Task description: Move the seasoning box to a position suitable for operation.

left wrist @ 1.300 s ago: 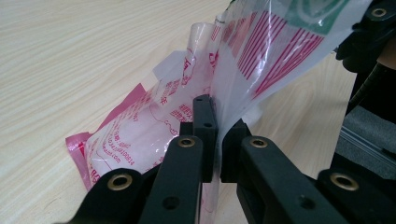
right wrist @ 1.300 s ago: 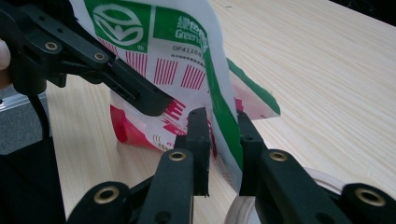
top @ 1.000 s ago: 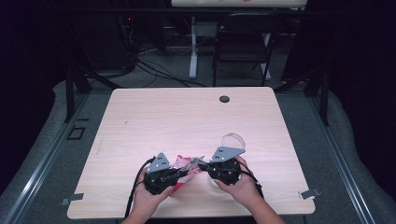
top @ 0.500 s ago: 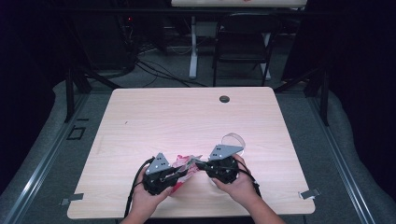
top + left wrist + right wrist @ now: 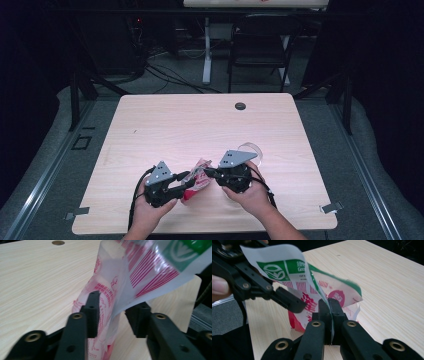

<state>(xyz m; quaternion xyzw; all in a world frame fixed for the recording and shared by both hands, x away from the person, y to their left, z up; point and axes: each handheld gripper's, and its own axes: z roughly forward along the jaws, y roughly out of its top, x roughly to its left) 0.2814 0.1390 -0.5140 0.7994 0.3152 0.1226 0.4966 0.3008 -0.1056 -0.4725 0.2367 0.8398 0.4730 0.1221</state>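
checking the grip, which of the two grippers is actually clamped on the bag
The right gripper: its jaws are pinched shut on the printed bag. The left gripper stands open, the film loose between its jaws.

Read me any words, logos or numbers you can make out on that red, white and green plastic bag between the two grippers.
"Gre": start of a white word on the green band of the plastic bag, cut off by a fold.
"GF4": small print just below it, also cut off.
Round white logo on the green band: a sign, no letters.
Red characters and striped print on the bag: too blurred to read.
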